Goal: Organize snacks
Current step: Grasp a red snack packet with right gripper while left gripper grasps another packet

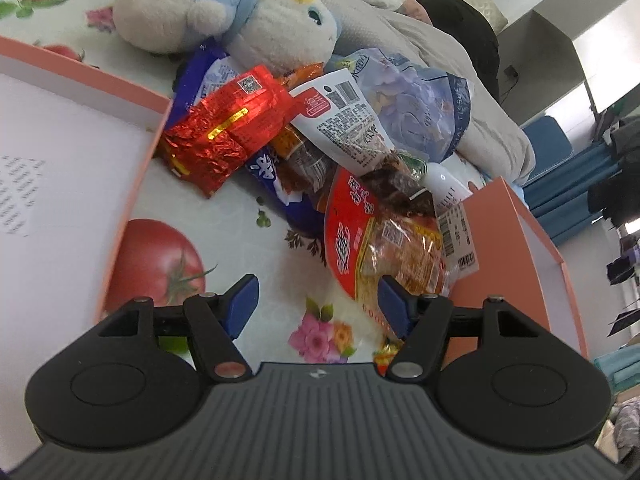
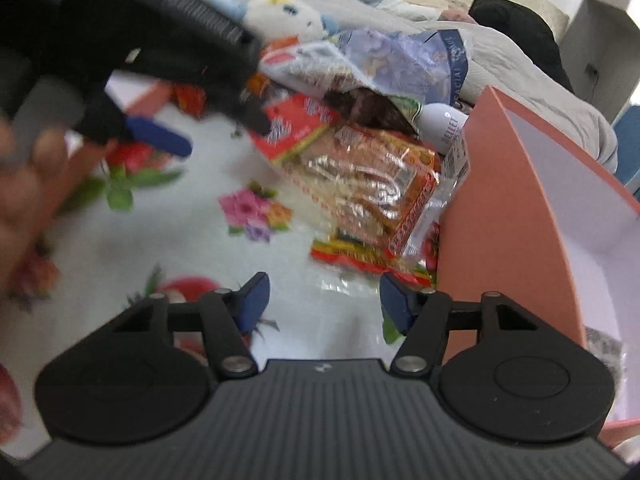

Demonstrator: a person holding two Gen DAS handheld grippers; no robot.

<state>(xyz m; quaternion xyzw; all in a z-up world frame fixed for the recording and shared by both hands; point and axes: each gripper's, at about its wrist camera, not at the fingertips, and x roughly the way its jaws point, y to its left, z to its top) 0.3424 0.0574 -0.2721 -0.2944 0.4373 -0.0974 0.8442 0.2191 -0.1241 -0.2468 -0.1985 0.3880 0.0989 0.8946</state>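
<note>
Left wrist view: the left gripper [image 1: 316, 304] has its jaws spread, with nothing between the blue pads [image 1: 243, 304]; below the gap lies the flowered tablecloth [image 1: 240, 216]. The snack pile [image 1: 320, 152] sits on the cloth ahead of the gripper, between two pink boxes. The left pink box [image 1: 132, 184] shows a white inside, and a red foil packet [image 1: 224, 128] lies just beside its corner. A white packet with a barcode [image 1: 344, 120] rests on top of the pile, and a clear noodle bag with a red label [image 1: 384, 240] lies nearest the right-hand pad (touching or not cannot be told). The right pink box [image 1: 516, 240] stands just beside that bag. A plush toy [image 1: 224, 12] lies behind the pile. Right wrist view: the right gripper [image 2: 324, 300] also has its jaws spread and holds nothing. The noodle bag [image 2: 368, 176] lies ahead of it, against the right pink box [image 2: 508, 200]. The left gripper [image 2: 160, 92] appears blurred at upper left, held by a hand [image 2: 28, 184]
</note>
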